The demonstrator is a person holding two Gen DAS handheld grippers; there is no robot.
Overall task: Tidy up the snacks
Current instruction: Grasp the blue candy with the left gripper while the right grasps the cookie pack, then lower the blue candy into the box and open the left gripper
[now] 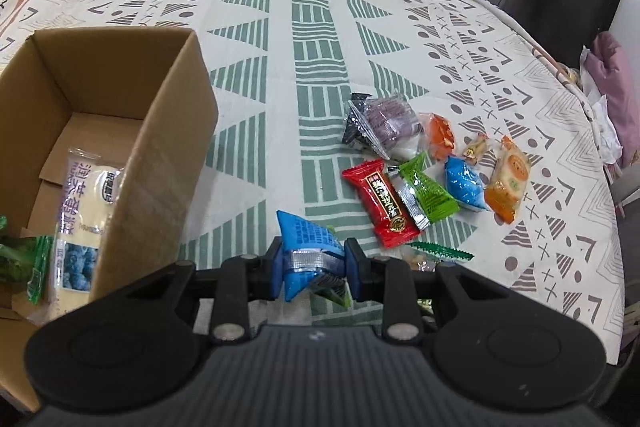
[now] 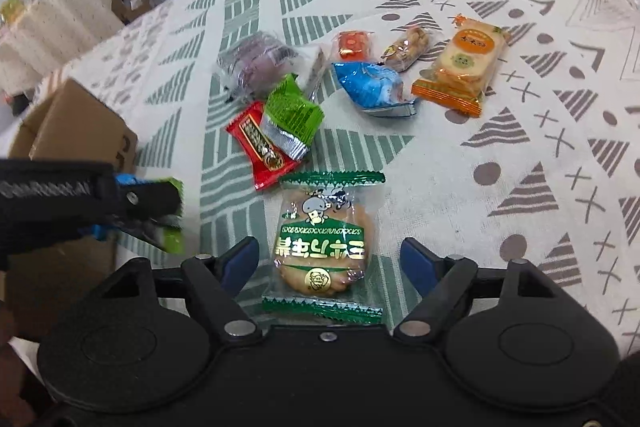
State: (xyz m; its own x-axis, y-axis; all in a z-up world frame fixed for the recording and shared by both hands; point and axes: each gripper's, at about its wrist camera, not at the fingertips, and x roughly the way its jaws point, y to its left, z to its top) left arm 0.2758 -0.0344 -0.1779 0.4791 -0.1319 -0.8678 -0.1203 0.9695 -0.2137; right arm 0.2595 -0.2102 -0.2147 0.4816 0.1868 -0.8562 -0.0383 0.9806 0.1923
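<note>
My left gripper (image 1: pixel 312 259) is shut on a blue snack packet (image 1: pixel 308 231), held just right of the cardboard box (image 1: pixel 176 131). A green wrapper edge shows under the blue packet. In the right wrist view the left gripper (image 2: pixel 160 217) is blurred at the left, with blue and green wrapper between its fingers. My right gripper (image 2: pixel 330 255) stands open astride a green-edged biscuit packet (image 2: pixel 320 219) lying on the cloth, and its pads are clear of the packet. The box holds a long white-and-blue packet (image 1: pixel 86 207) and a green one (image 1: pixel 24 259).
Loose snacks lie in a cluster on the patterned tablecloth (image 1: pixel 280 67): red (image 2: pixel 256 147), green (image 2: pixel 292 115), blue (image 2: pixel 368 87), purple (image 2: pixel 256 63), a small orange one (image 2: pixel 352 45), a nut bar (image 2: pixel 406 51) and an orange cracker pack (image 2: pixel 464 67). The table's edge curves at the right.
</note>
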